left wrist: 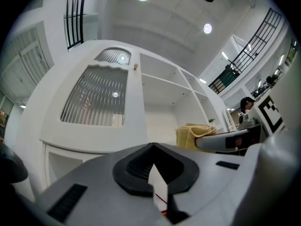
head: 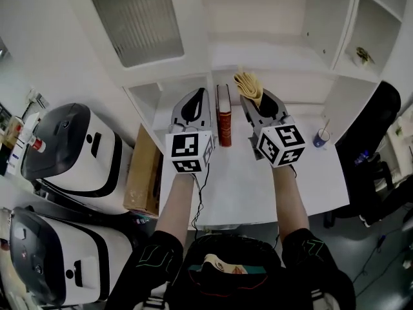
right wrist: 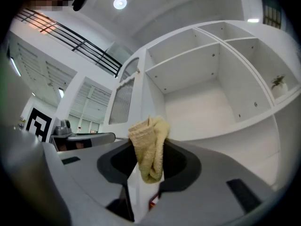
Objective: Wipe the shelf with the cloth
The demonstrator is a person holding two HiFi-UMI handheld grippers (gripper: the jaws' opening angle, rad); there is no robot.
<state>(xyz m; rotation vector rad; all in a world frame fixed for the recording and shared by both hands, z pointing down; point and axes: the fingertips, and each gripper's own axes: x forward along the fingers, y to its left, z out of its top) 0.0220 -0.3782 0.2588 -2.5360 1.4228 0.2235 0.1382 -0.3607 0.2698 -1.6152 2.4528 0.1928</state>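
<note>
A folded yellow cloth [head: 248,84] sticks up from the tip of my right gripper [head: 257,99], whose jaws are shut on it. In the right gripper view the cloth [right wrist: 150,142] hangs bunched between the dark pads, in front of the white shelf's open compartments [right wrist: 202,102]. My left gripper [head: 197,103] is held level beside it, jaws shut with nothing in them [left wrist: 153,146]. Both point at the lower shelf opening [head: 271,76] above the desk. From the left gripper view the cloth [left wrist: 190,134] shows off to the right.
A red book [head: 224,116] stands upright on the white desk [head: 239,186] between the grippers. A blue cup [head: 321,137] is at the desk's right. A ribbed-glass cabinet door [head: 135,18] is upper left. A cardboard box [head: 143,173] and white appliances [head: 71,147] stand left.
</note>
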